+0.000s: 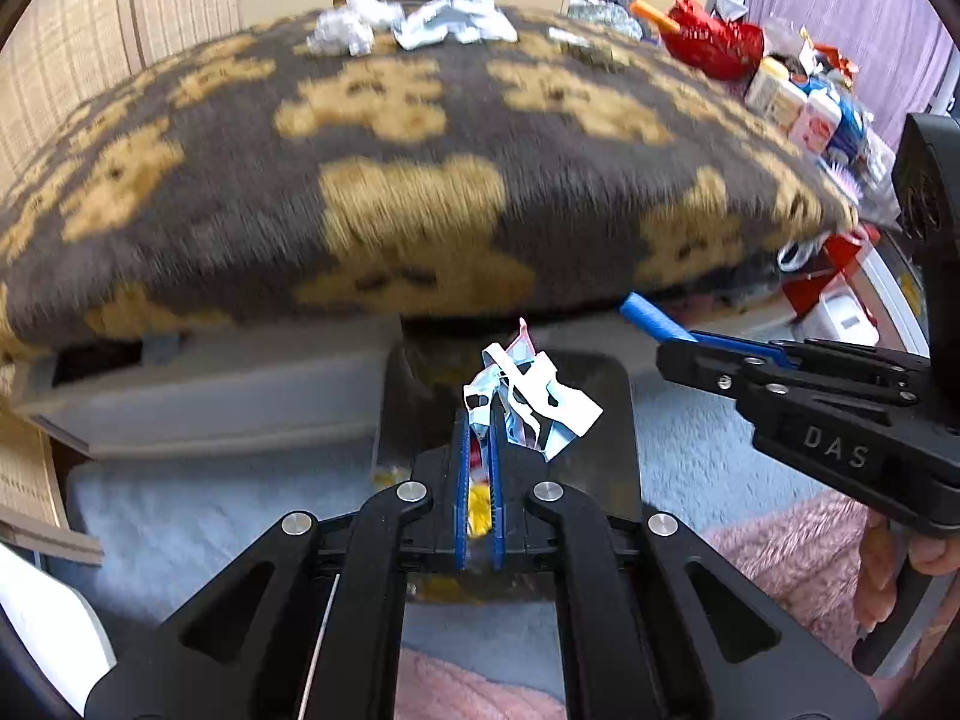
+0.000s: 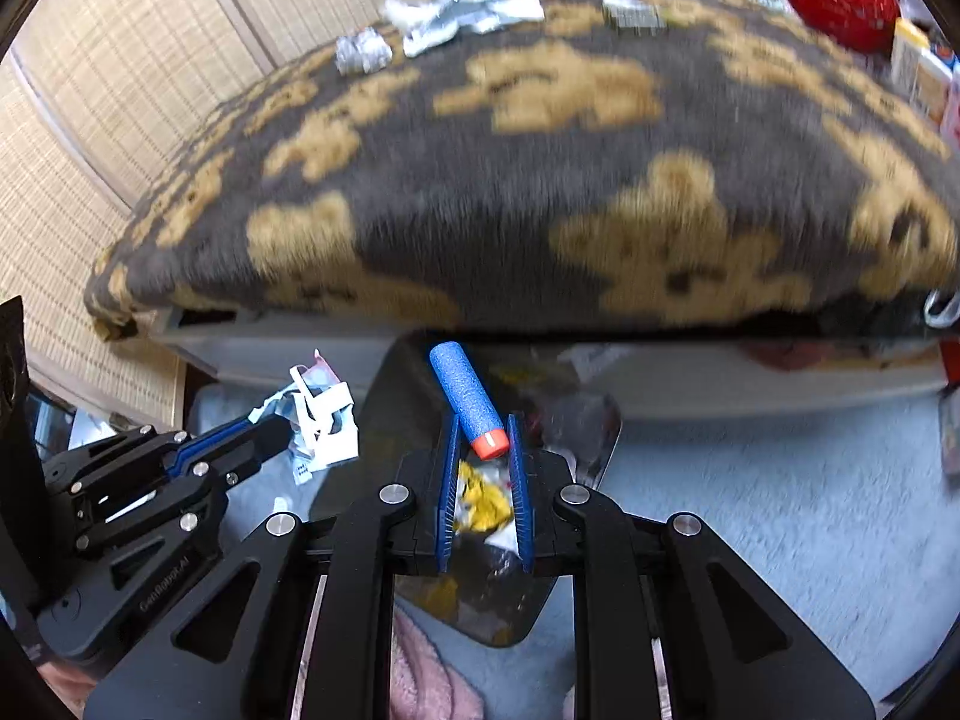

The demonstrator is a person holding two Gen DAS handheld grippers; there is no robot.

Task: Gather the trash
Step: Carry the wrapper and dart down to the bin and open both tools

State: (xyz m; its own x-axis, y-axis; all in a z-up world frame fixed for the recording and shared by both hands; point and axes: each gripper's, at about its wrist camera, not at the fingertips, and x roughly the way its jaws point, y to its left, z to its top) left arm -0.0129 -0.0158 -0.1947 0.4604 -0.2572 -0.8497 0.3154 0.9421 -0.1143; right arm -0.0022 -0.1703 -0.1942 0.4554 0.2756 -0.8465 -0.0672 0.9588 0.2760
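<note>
Both tools hang over the dark bin [image 2: 591, 438] (presumably to drop in): left tool [image 1: 480, 420] pinching crumpled wrapper [image 1: 531, 399], right tool [image 2: 485, 438] pinching foam dart [image 2: 465, 399].

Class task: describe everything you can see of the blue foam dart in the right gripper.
The foam dart is a short cylinder of pitted blue foam with a smooth orange tip. The right gripper clamps it at the tip end between its blue fingers; the blue end points forward, tilted left, free of contact. It hangs above a dark trash bag holding yellow scraps. In the left wrist view only its blue end shows.
</note>
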